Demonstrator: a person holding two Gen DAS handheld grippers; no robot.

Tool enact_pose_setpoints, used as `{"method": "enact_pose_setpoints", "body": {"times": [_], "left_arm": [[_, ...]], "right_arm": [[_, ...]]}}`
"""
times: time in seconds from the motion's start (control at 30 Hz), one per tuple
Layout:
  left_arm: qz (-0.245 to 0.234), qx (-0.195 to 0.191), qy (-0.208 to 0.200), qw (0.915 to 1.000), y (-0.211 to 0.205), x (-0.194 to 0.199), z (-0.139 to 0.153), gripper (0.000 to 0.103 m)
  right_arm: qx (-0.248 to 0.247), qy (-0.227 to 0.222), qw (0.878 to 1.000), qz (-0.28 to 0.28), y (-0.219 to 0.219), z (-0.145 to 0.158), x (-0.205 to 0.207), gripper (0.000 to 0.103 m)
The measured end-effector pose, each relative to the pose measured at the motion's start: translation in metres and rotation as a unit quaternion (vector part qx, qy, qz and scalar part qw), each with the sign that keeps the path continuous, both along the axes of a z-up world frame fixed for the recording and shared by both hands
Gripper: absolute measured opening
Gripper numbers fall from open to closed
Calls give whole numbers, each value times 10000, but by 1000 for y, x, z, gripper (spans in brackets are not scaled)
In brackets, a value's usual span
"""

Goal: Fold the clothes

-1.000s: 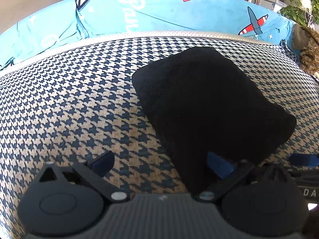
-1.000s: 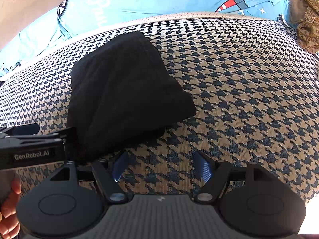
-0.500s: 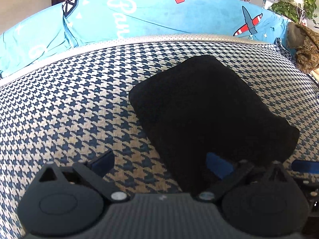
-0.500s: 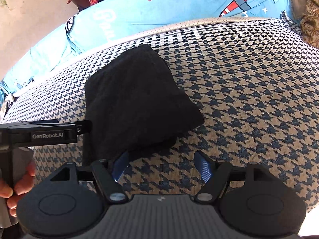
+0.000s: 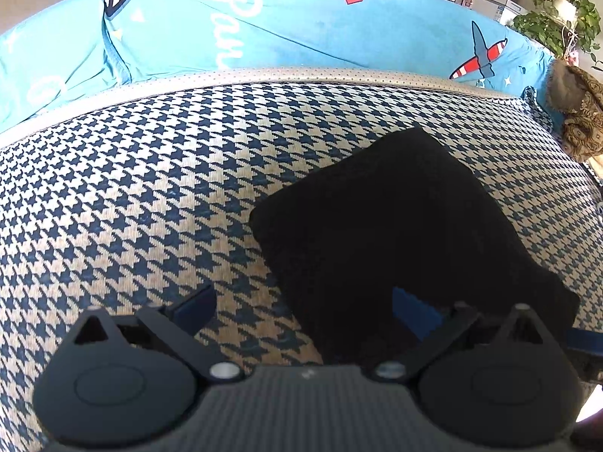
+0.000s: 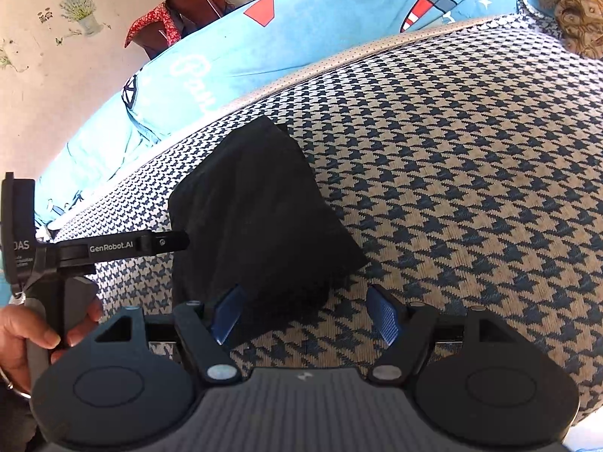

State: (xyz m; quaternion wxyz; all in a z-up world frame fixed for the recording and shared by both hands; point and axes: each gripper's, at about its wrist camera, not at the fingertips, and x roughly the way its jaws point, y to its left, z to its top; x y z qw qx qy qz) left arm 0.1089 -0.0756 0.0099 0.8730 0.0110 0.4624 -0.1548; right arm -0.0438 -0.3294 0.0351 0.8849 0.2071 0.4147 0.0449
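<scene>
Covering most of both views is a houndstooth cushion [image 5: 150, 196], w/ a blue printed cover [image 5: 301, 30] running along its far edge. On it, toward the middle and nearer the front edge, lies the black garment [image 5: 395, 226], already a compact, squarish packet, several layers thick by the look of its near side; it's so dark that seams and layer edges can't really be made out.

Left gripper [image 5: 301, 307] hovers low at the packet's near-left corner, fingers spread wide, one over bare cushion, the other in front of the cloth; holding nothing. Right gripper [image 6: 303, 314] sits at the near-right corner, fingers likewise spread, empty, left one close to the fabric edge. A hand [image 6: 26, 335] grips the left tool's handle.

The scene fits a finished fold w/ tools backing off, or a half-done one awaiting another fold.

Risks, as I judge them: a finger catching the near edge could drag the top layer and open the packet; a pinch taking only one layer would skew it; the soft cushion gives, so pressing down may shift the stack.
</scene>
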Motion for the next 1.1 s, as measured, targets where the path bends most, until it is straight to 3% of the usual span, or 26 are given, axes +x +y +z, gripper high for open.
{"method": "enact_pose_setpoints", "body": {"times": [0.37,0.77,0.87,1.1], "left_arm": [[-108,-167,227,9995,6,38,-14,103],[-409,-430,258,9979,8,54,-22,103],[-480,-513,267,9972,9,57,-22,103],[-599,-743,276,9951,7,62,-24,103]], "right_arm": [[626,377,9973,36,-17,-15,18,73],[1220,300,9921,-9,-45,-24,16,74],[1322,262,9909,-13,-48,-26,19,78],[1312,186,9911,117,-39,-28,24,79]]}}
